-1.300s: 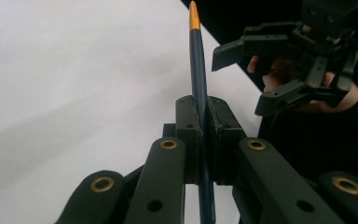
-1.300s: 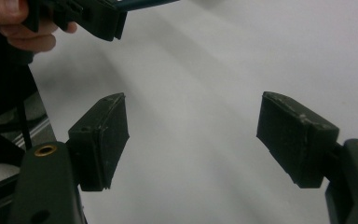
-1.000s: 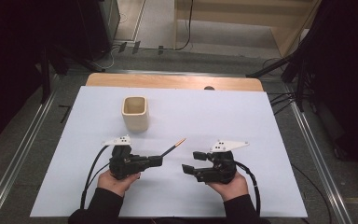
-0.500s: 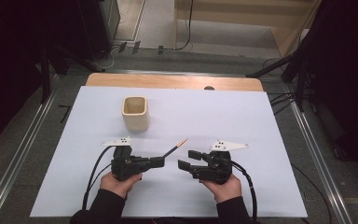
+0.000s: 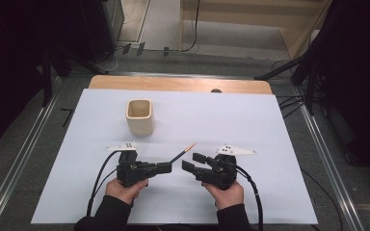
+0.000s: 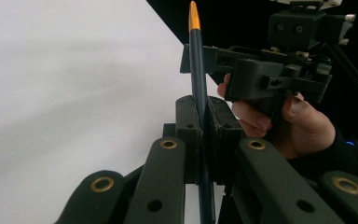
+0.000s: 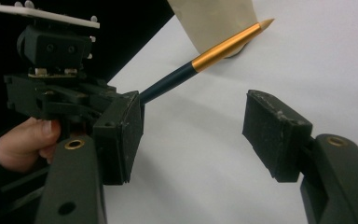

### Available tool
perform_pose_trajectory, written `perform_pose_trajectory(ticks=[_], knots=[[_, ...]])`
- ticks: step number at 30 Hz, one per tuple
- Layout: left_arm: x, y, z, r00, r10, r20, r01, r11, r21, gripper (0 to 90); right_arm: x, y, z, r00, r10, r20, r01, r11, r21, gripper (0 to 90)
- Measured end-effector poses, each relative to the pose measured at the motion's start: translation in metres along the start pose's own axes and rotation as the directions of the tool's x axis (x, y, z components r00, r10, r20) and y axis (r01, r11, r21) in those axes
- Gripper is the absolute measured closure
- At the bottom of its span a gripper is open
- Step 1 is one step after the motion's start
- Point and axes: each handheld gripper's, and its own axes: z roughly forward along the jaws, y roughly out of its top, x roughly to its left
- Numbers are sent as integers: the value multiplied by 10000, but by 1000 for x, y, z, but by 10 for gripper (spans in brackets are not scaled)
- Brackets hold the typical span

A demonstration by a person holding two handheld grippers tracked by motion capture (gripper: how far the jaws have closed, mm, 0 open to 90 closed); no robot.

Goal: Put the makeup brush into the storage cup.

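Note:
A dark pen with a gold tip [image 5: 183,152] sticks out up and to the right from my left gripper [image 5: 171,167], which is shut on its barrel [image 6: 196,60]. My right gripper [image 5: 192,162] faces it from the right, a short gap away. Its jaws have just been closing a little and stand open, with nothing between the pads [image 7: 275,133]. In the right gripper view the pen [image 7: 214,46] slants above and beyond the left pad, its tip in front of the beige cup [image 7: 214,21]. Both grippers hover low over the white sheet [image 5: 250,120].
A beige square cup [image 5: 139,117] stands upright on the sheet, behind and left of the grippers. The wooden table edge [image 5: 178,84] runs along the back. Metal rails [image 5: 26,154] flank the table, and cables trail from both grippers.
My right gripper has shifted slightly left toward the left gripper, and its jaws have narrowed a little. The left gripper and the pen have stayed put.

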Motion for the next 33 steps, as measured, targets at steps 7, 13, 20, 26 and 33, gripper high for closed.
perform_pose_trajectory(ticks=[7,13,20,26,33], knots=[[4,0,0,9994,-230,251,233,9997,-119,850,1,-1,5,9994,338,-80,-342,9985,-437,383],[9,2,-4,9978,-457,482,477,9980,-417,850,1,-2,7,9971,728,-205,-743,9933,-882,387],[9,0,0,9966,-539,618,561,9978,-346,850,4,-2,15,9945,988,-354,-1025,9871,-1229,403],[10,0,0,9962,-554,668,579,9977,-365,850,5,-1,17,9914,1234,-433,-1284,9812,-1444,415],[10,-1,1,9953,-578,776,609,9974,-379,850,6,-2,20,9900,1292,-573,-1366,9784,-1551,427]])
